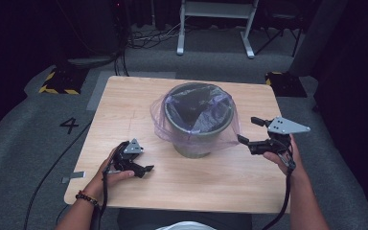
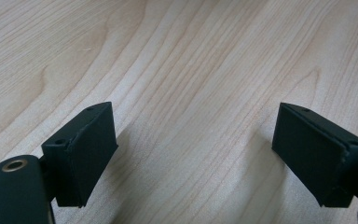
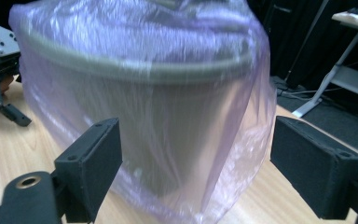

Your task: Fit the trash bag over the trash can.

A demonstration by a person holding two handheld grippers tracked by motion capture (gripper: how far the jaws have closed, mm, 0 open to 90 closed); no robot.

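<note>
A grey round bin (image 1: 199, 120) stands in the middle of the wooden table (image 1: 139, 110), lined with a thin purple plastic bag (image 1: 160, 122) that drapes over its rim and down its sides. The bin (image 3: 158, 126) and the bag (image 3: 242, 140) show close up in the right gripper view. My right gripper (image 1: 247, 130) is open just right of the bin, jaws pointing at the hanging bag, with nothing between them. My left gripper (image 1: 144, 167) rests low on the table, front left of the bin, open over bare wood (image 2: 191, 93).
The table's front edge (image 1: 172, 206) lies close to the person's body. Grey carpet surrounds the table, with cables (image 1: 52, 167) on the left. A white metal frame (image 1: 215, 24) stands on the floor behind, and yellow-black striped bases (image 1: 57, 81) sit at the far corners.
</note>
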